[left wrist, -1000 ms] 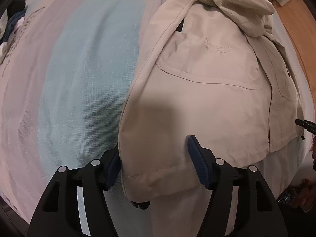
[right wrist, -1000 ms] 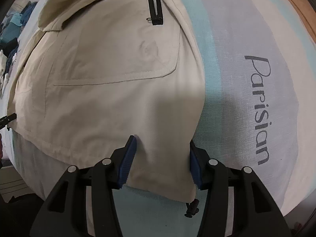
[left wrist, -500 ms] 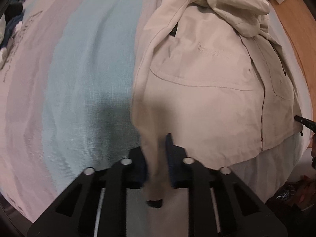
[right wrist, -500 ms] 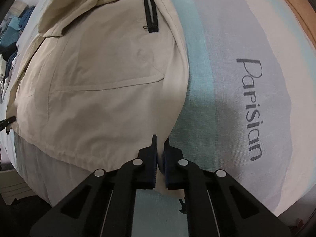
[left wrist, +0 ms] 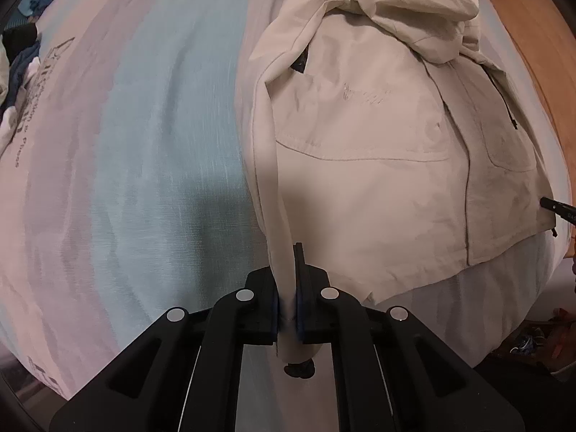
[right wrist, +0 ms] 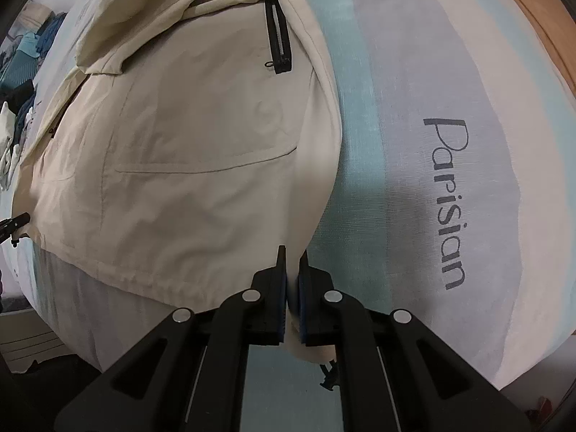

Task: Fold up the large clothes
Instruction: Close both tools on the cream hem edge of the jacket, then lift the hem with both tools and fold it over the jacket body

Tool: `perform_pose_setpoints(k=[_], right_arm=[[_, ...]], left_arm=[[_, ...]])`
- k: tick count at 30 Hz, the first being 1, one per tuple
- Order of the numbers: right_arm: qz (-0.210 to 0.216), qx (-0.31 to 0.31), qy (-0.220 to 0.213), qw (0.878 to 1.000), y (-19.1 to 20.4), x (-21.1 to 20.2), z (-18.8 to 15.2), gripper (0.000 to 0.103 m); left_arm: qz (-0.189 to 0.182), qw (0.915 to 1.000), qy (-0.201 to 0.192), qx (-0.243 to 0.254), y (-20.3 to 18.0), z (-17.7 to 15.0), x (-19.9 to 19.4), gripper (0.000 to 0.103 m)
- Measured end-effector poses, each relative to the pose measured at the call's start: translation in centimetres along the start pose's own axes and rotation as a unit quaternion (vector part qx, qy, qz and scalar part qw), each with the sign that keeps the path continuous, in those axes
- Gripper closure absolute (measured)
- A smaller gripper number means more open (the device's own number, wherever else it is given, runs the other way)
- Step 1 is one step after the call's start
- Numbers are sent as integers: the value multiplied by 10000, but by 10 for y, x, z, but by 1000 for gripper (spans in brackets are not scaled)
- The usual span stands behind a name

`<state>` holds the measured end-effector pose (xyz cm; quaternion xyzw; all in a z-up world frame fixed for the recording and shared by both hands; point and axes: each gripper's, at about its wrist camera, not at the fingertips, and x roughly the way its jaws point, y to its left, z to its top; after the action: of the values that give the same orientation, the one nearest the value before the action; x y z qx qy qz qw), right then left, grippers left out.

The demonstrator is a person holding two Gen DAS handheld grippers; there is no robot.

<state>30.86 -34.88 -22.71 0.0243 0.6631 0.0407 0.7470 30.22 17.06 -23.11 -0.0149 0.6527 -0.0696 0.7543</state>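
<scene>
Striped cotton bedsheet [left wrist: 151, 165]: bands of pale blue, pink and grey, with the word "Parisian" printed to the right of the right jaws. It covers the mattress and serves as the folding surface, spreading out ahead of and below both tools.

Beige hooded jacket [left wrist: 360, 187]: the large garment of the task. It lies front-up on the sheet, its body reaching ahead from both sets of jaws, hood [left wrist: 406, 3] bunched at the far end. Each bottom corner is drawn up into a taut ridge running into a gripper, so the hem hangs clear of the sheet; this looks like the start of a fold carrying the hem toward the hood.

Left gripper [left wrist: 288, 298]: black frame, blue pads. Jaws nearly together, pinching the jacket's side edge; a strip of fabric passes between them and out below.

Right gripper [right wrist: 292, 298]: same build. Jaws pressed narrow on the opposite hem corner, cloth emerging beneath.

Chest pocket zip [right wrist: 277, 43]: black, ahead of the right jaws, slightly left.

Patch pocket seam [right wrist: 208, 169]: curved stitching between the zip and the right jaws.

Drawcord toggle [left wrist: 298, 369]: small, dark, dangling just behind the left jaws at the hem's end. A similar dark cord end [right wrist: 329, 374] hangs behind the right jaws.
</scene>
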Motion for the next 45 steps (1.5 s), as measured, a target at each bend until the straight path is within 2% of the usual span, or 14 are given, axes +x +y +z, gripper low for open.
perform_pose_setpoints(k=[14, 25, 30, 38, 45], right_arm=[[221, 89, 206, 9995, -3, -37, 17, 99], [154, 70, 294, 9994, 5, -57, 23, 99], [321, 154, 364, 9987, 6, -68, 29, 100], [622, 268, 735, 9950, -2, -81, 55, 100], [878, 326, 722, 9930, -5, -111, 80, 100]], left_arm=[[-62, 10000, 52, -42, -22, 25, -40, 99], [-20, 10000, 53, 50, -26, 33, -67, 99], [-21, 9999, 65, 109, -30, 40, -78, 99], [-122, 9991, 302, 252, -35, 61, -90, 100], [-313, 9988, 269, 246, -35, 84, -115, 100]])
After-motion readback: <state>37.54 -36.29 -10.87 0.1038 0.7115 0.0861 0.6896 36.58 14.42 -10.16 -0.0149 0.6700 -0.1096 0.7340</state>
